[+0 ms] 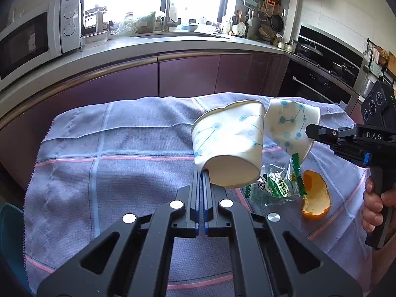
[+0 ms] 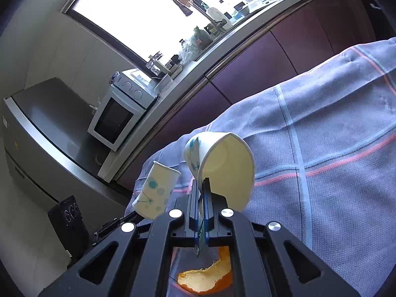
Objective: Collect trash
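2 cups above cloth; wrapper left of peel.

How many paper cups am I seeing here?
2. One paper cup is pinched at its rim by the left gripper; the other cup is held beside it by the right gripper. No others show.

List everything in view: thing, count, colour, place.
cups: 2, white with blue dots, one held in each tool above the cloth
wrapper: 1, clear and green, on cloth under the cups
peel: 1, orange, on cloth right of wrapper
cloth: 1, lilac with pink and blue stripes, over the table
microwave: 1, white, on counter far left
left tool: 1, black, shut on near cup
right tool: 1, black, shut on far cup
hand: 1, on right tool's handle
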`<action>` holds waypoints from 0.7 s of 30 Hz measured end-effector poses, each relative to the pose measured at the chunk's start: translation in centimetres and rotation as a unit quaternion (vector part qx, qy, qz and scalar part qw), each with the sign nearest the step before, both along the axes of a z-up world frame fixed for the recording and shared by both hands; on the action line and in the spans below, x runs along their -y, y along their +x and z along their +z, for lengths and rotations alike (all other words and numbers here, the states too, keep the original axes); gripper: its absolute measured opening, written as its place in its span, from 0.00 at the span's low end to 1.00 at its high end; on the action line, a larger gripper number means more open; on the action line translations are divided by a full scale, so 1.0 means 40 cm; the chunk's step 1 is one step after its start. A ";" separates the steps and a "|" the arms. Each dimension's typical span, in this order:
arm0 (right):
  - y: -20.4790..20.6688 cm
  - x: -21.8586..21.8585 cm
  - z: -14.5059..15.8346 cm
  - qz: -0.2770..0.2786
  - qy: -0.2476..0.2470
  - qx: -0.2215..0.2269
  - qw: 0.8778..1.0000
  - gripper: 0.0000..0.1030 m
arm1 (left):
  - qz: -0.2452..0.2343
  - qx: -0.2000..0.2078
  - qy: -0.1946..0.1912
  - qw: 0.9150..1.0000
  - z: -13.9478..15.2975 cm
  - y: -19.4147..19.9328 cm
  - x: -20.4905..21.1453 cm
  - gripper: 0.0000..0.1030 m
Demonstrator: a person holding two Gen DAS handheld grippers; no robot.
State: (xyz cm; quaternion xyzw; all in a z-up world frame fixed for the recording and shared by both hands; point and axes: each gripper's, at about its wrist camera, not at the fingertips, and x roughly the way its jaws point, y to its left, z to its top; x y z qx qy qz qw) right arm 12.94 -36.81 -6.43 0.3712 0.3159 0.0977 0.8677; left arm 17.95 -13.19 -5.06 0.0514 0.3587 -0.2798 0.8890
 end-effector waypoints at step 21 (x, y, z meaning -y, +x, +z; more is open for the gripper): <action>-0.026 -0.124 0.087 0.066 -0.033 0.043 0.996 0.02 | 0.048 0.034 -0.025 0.998 0.117 -0.141 -0.177 0.02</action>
